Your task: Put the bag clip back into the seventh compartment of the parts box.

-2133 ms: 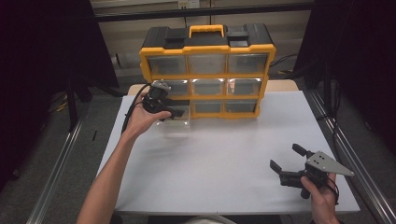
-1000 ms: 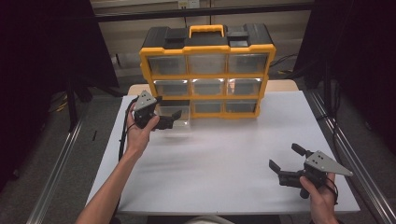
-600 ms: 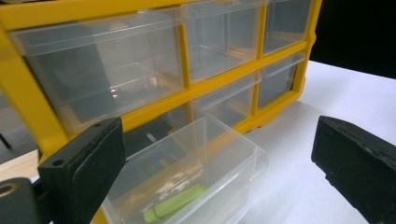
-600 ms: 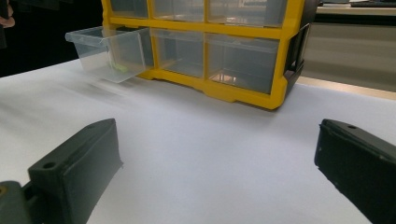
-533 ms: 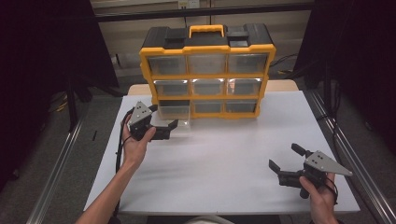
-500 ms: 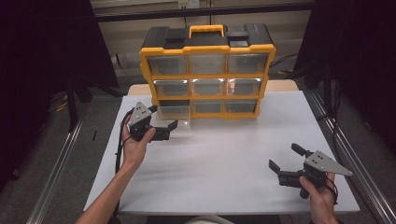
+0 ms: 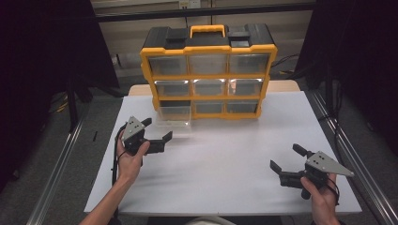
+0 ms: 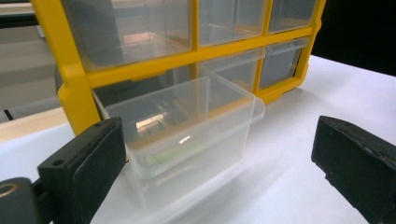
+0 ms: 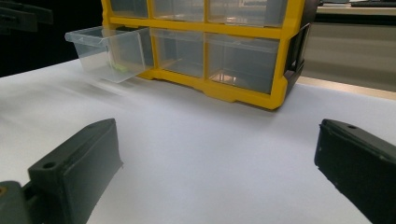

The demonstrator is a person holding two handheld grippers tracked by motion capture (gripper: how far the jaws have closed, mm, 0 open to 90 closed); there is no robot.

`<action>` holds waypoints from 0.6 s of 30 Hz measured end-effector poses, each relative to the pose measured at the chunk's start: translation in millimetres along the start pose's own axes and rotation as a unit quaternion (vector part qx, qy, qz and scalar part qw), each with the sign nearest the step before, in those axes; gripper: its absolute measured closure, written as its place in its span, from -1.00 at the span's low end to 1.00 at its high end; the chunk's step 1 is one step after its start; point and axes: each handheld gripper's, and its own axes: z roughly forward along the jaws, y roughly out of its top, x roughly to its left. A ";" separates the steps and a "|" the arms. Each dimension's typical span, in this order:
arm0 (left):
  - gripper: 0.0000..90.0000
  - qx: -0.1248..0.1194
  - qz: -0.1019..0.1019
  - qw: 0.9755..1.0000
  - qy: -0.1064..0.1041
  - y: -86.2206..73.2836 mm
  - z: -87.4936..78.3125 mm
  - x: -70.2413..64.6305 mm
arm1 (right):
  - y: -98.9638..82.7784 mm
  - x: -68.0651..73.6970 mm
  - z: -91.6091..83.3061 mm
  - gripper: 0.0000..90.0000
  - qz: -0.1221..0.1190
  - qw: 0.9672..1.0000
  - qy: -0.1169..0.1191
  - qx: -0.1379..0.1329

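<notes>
White tabletop (image 7: 225,159): left hand-held gripper (image 7: 157,133), wide open and empty, has backed away from pulled-out drawer (image 7: 173,115); opening seems done.

Overhead light is brightening the white tabletop (image 7: 225,159) while the surroundings are lying in darkness. Glare is glinting off the clear drawers (image 7: 209,87), and the nearby jaws are blurring softly.
</notes>
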 end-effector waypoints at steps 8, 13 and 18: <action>-0.93 -0.010 -0.011 1.000 0.001 -20.3 -13.1 -8.2 | 0.2 0.7 0.9 -1.00 -0.004 1.000 0.001 -0.003; -0.93 -0.010 -0.019 1.000 0.002 -29.1 -23.5 -11.9 | 0.1 0.7 0.9 -1.00 -0.003 1.000 0.000 -0.004; -0.93 -0.009 -0.034 0.999 0.022 -38.9 -38.8 -9.0 | 0.2 0.1 0.2 -1.00 0.000 1.000 -0.001 -0.004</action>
